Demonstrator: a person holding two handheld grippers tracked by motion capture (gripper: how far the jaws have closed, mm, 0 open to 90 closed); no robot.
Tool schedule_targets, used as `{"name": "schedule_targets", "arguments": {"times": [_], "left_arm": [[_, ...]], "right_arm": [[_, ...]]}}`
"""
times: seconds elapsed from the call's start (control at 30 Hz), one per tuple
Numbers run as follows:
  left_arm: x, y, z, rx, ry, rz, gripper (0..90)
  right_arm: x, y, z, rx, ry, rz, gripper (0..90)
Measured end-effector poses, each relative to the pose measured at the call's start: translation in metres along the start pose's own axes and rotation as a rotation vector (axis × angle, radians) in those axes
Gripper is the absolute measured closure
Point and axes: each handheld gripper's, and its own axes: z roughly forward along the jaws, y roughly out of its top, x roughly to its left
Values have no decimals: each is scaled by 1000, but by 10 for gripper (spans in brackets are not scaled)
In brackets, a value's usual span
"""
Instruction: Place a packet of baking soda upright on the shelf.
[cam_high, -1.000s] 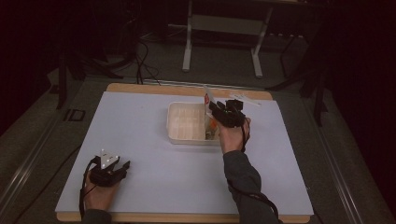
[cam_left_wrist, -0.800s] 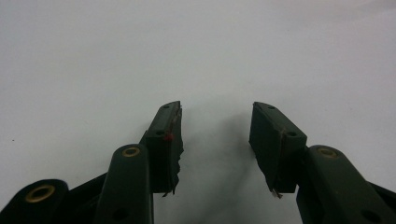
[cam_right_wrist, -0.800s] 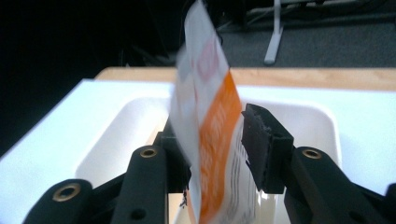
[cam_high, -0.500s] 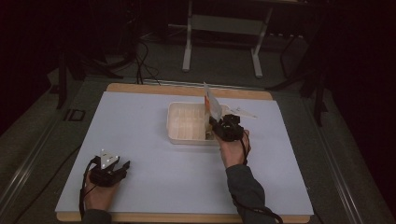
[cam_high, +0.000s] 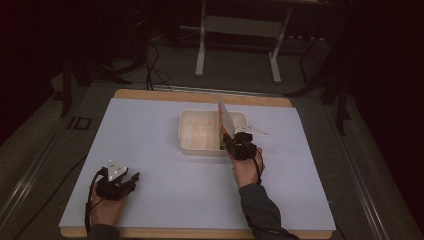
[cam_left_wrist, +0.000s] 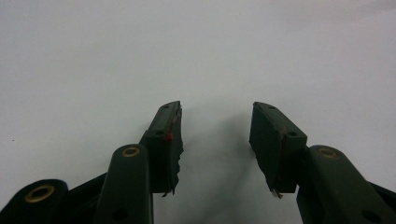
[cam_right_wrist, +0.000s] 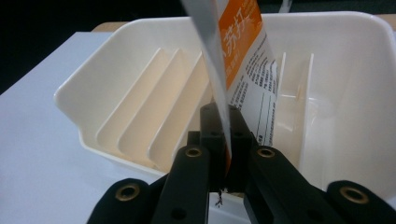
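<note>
Since the earlier frame the right gripper (cam_high: 234, 141) had sunk toward six o'clock, jaws just closing, clenching the orange-and-white packet (cam_right_wrist: 243, 70), probably lifting it from the slotted tray (cam_high: 200, 148); the left gripper (cam_left_wrist: 215, 140) lay released.

The flat packet (cam_right_wrist: 243, 51) pinched between the right gripper (cam_right_wrist: 224, 140)'s jaws bears large white Chinese characters on its orange band, just above the jaw tips; they look like "苏打", though the top is cut off. Below, on the white panel right of the jaws, stand blocks of small dark print and a ruled table, too small to read.
</note>
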Motion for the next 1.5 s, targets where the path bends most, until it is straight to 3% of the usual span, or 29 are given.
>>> {"name": "schedule_targets", "arguments": {"times": [0.1,0.27,0.4,0.67,0.9,1.07,1.27,1.5], "left_arm": [[0,0,0,-1,0,1,534],[0,0,0,2,0,-1,534],[0,0,0,2,1,1,534],[0,0,0,0,2,3,534],[0,0,0,-2,3,1,534],[0,0,0,0,4,2,534],[0,0,0,0,3,0,534],[0,0,0,2,4,2,534]], "right_arm": [[-1,1,0,4,6,-2,867],[-5,1,-2,1,15,9,705],[-6,1,-9,-6,18,-6,669],[-4,8,-24,0,44,-48,645],[-3,9,-37,41,62,-102,627],[-7,6,-45,62,85,-115,613],[-15,-2,-52,104,101,-151,610],[-24,-20,-53,178,164,-220,599]]}}
